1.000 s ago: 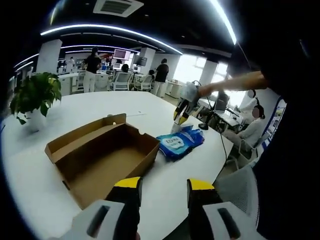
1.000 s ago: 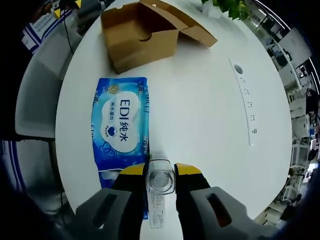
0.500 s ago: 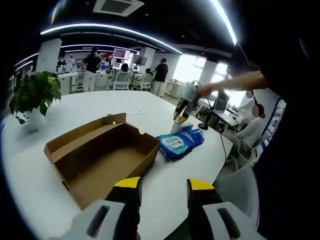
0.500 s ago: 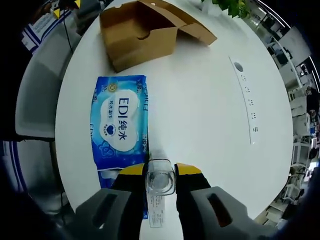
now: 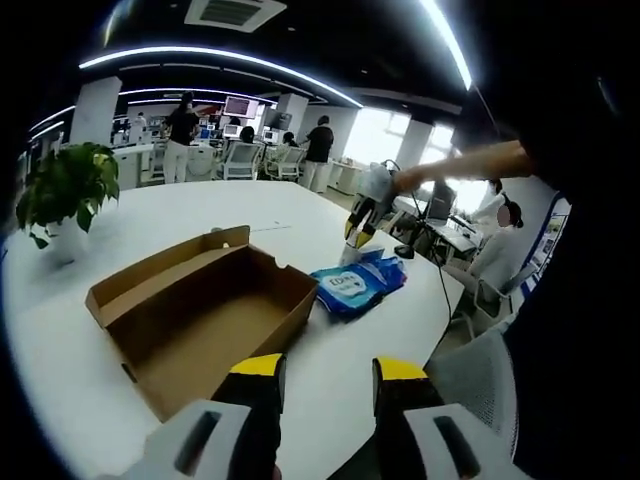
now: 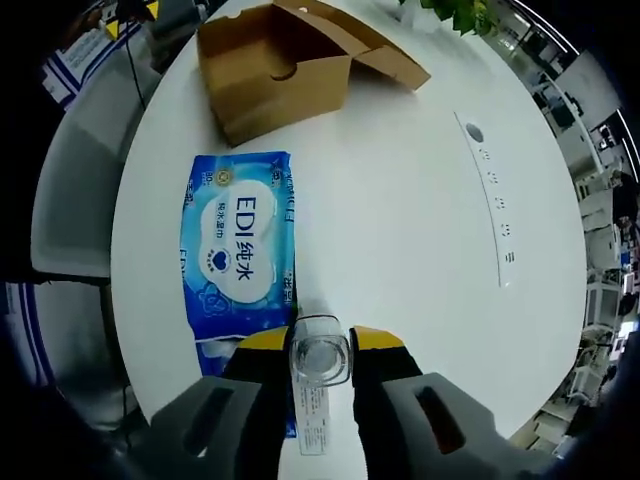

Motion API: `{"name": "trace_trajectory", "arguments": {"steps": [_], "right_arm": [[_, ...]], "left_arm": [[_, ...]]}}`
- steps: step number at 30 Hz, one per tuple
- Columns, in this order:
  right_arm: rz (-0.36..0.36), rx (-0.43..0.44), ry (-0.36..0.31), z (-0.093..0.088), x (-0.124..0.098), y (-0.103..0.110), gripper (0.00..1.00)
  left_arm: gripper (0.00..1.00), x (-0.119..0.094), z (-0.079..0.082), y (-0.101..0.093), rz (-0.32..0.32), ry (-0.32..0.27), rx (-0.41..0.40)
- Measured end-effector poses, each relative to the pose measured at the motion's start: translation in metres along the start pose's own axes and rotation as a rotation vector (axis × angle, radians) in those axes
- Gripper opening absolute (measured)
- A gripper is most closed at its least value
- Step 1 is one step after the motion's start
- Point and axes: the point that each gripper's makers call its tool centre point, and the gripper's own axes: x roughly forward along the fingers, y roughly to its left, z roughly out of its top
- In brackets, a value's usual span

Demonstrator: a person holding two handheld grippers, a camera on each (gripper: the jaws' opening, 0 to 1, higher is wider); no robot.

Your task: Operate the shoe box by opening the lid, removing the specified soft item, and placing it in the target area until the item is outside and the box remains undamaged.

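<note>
Landmark: the open cardboard shoe box (image 5: 205, 315) on the round white table (image 5: 130, 210). In the left gripper view, a potted plant (image 5: 62, 195) stands left of the box, well apart from it. The box lies with its lid folded back and nothing visible inside. The left gripper (image 5: 325, 375) hovers at the box's near corner, jaws apart and holding nothing. Right of the box, just beside it, lies the blue wet-wipes pack (image 5: 356, 283), outside the box. Above the pack's far end hangs the right gripper (image 5: 357, 228), held by a person's hand (image 5: 410, 180).

In the right gripper view, the pack (image 6: 238, 255) lies flat, near the box (image 6: 285, 65); the right gripper (image 6: 320, 345) has its jaws closed on a small clear container (image 6: 320, 353).

Compared with the earlier frames, the pack, the box and both grippers' states are unchanged; only a slight camera shift is noted.
</note>
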Motion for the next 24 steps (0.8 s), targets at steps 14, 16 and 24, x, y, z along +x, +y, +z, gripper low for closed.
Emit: {"name": "trace_trajectory", "arguments": {"steps": [14, 16, 24], "right_arm": [[-0.012, 0.022, -0.009, -0.002, -0.015, 0.008, 0.28], [-0.023, 0.037, -0.018, -0.005, -0.020, 0.006, 0.29], [-0.115, 0.178, -0.125, -0.012, -0.048, -0.002, 0.33]], "left_arm": [[0.35, -0.001, 0.004, -0.001, -0.009, -0.006, 0.012], [0.35, 0.000, 0.006, -0.001, -0.012, -0.010, 0.012], [0.35, 0.009, 0.013, -0.005, -0.039, -0.029, 0.011]]}}
